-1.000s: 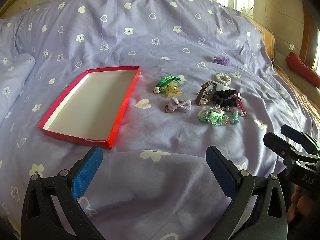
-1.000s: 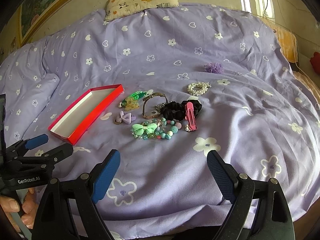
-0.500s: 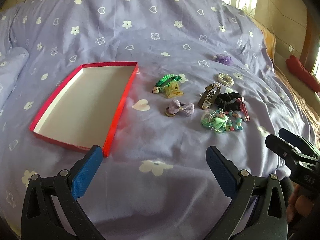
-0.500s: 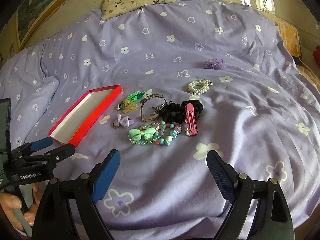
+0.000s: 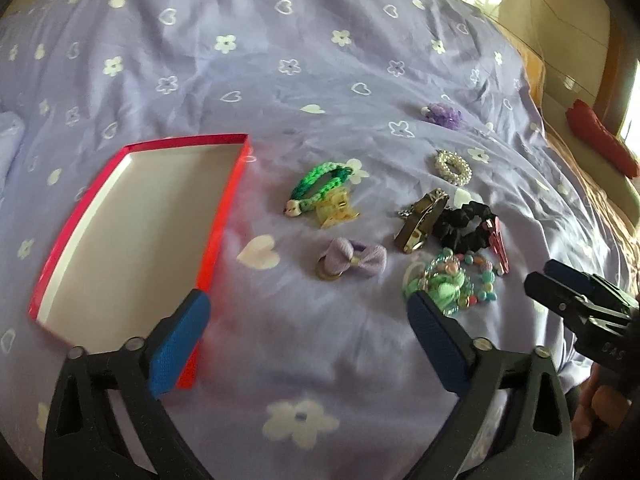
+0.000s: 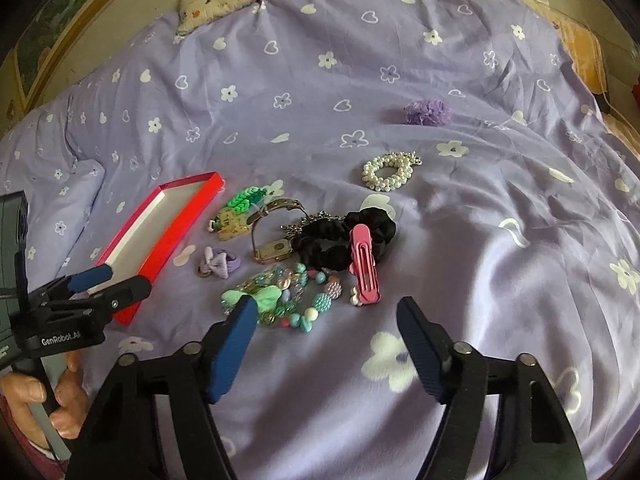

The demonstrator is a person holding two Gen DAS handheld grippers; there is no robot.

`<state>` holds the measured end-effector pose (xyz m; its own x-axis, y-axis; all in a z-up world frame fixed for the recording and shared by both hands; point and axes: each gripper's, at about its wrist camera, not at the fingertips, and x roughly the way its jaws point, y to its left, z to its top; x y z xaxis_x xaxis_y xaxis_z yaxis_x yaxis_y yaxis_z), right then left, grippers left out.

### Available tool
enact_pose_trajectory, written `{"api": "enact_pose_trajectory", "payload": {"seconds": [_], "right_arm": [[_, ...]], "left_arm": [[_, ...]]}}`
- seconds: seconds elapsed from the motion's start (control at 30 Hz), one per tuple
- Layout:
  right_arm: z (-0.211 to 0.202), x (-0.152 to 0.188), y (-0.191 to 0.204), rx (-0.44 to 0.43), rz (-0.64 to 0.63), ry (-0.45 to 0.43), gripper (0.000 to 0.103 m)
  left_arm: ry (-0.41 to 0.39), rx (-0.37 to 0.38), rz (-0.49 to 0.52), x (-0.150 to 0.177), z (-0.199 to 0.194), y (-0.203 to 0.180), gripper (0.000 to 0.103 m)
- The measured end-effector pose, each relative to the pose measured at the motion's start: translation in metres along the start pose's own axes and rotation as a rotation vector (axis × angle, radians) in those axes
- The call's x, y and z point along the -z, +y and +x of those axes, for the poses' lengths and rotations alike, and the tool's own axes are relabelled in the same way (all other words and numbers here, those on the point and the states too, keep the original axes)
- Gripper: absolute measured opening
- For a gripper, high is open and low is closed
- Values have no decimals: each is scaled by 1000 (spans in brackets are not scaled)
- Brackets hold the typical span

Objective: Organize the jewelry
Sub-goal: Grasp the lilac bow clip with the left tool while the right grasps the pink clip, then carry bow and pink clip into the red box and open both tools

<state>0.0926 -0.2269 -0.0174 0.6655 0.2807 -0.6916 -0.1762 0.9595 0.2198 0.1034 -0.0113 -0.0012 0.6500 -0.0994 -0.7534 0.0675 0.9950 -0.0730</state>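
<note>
Moving in closer than a moment ago, both grippers now hang low over the purple bedspread with white flowers and hearts (image 5: 320, 60), so the jewelry looks bigger in each view. The left gripper (image 5: 308, 344) has its blue jaws spread wide and holds nothing; the shallow red box with a white inside (image 5: 136, 236) sits at the middle left of its view, with one jaw tip over the box's near corner. The right gripper (image 6: 324, 344) also has its jaws spread wide and empty. Just past its tips, in the middle of the frame, lie the mint green bow with colorful beads (image 6: 280, 296) and the pink hair clip (image 6: 364, 264). The small purple bow (image 5: 354, 262) and the white pearl bracelet (image 6: 390, 170) lie apart. Nothing is in the box yet, so the sorting looks about to begin.
</note>
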Motion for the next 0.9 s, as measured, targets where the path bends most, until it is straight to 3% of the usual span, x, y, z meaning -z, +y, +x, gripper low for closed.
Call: {"api": "enact_pose_trajectory", "payload": {"seconds": [0.3,0.5,0.67,0.8,0.87,0.9], "right_arm": [[30,-19,-10,2,5,53,52],[44,-28,-16,10,13,72,42],[58,-28,-23,6,33,105,35],[65,-26,-25,-2,43,119,28],[66,-26,-26,-2,49,119,20],[65,-26,-27,-5,52,117,20]], "left_arm": [[47,47,30,-17,33,-10,91],[81,65,37,-21,52,-13,82],[132,84,22,-21,69,-10,62],[157,104,26,-20,76,-12,53],[163,128,28,-19,78,-13,35],[163,135,29,-19,79,-13,32]]}}
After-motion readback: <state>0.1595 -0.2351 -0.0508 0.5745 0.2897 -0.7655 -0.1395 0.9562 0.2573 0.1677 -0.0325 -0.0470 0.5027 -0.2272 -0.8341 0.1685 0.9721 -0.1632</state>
